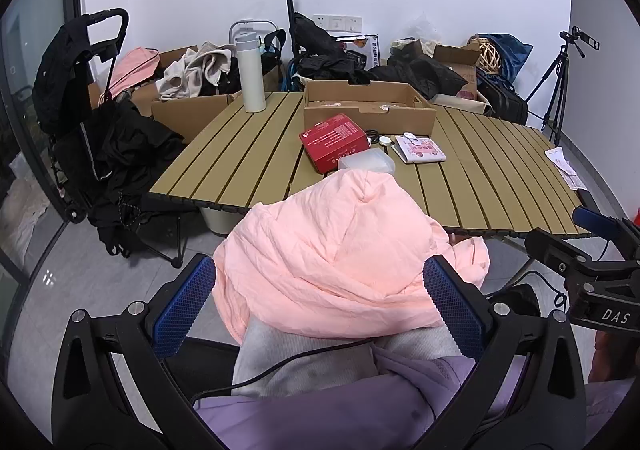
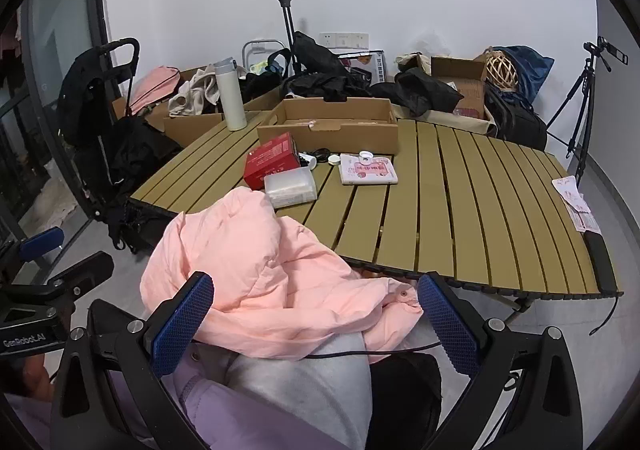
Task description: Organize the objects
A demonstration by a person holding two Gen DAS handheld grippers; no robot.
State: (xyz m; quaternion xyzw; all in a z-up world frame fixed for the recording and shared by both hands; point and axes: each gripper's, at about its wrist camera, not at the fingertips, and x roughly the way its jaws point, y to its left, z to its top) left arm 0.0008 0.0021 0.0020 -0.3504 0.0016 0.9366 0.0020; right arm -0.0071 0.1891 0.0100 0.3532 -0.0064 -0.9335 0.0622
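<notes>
Jacket (image 1: pixel 332 250) lies heaped on the lap, near the table (image 2: pixel 460 210); both grippers (image 1: pixel 320 306) (image 2: pixel 316 318) hover wide, empty, framing it for a grasp.

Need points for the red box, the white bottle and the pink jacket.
red box (image 1: pixel 334 142), left wrist view, middle of its top face.
white bottle (image 2: pixel 231 100), right wrist view, mid body below the cap.
pink jacket (image 1: pixel 332 246), left wrist view, centre of the crumpled fabric.
</notes>
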